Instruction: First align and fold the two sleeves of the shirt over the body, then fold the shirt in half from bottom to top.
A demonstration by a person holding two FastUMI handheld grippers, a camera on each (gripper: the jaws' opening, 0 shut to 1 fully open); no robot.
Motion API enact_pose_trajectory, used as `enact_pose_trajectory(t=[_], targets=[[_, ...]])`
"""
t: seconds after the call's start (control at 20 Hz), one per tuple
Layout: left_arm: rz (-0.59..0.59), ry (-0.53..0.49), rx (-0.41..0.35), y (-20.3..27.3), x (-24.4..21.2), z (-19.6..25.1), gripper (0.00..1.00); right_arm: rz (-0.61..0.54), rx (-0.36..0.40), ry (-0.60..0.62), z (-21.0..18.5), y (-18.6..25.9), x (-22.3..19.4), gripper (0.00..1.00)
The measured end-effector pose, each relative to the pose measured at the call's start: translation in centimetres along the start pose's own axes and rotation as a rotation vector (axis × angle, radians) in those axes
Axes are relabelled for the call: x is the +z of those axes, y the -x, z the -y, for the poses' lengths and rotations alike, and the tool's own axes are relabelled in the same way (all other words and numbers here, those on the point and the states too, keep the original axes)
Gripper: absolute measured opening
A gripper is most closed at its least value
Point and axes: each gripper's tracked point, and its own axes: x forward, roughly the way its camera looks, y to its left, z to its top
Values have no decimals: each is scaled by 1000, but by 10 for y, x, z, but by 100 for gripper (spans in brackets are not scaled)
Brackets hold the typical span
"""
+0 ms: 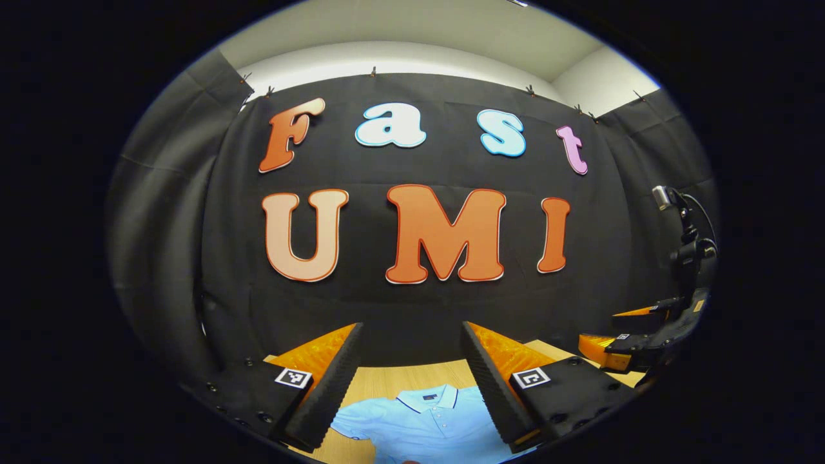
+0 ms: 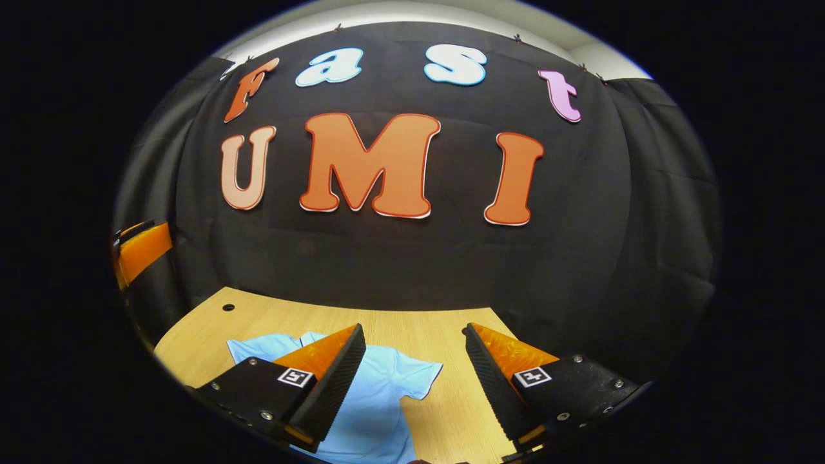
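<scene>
Close to the camera in the left gripper view, the left gripper (image 1: 412, 367) is held up in the air. Its two fingers are wide apart and hold nothing. Under it, a light blue short-sleeved polo shirt (image 1: 428, 425) lies flat on the pale wooden table (image 1: 399, 377), collar toward the wall. The right gripper (image 2: 412, 370) is up too, with its fingers apart. One sleeve (image 2: 416, 380) is spread out, with bare wood beside it up to the table's far edge.
</scene>
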Motion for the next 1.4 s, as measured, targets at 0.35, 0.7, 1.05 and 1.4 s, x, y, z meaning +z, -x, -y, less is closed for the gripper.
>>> enact_pose_trajectory(t=[0.35,0.7,1.05,1.4], targets=[[3,-11,32,-5,0,-25,98,-143,16,35,0,-32,-29,98],[-33,-35,162,-4,-7,-40,98,-352,65,7,9,-90,-81,97],[-75,-75,243,-5,-16,-40,98,-544,102,5,13,-135,-132,97],[-119,-119,336,-3,-24,-49,100,-711,140,-30,14,-173,-185,96]])
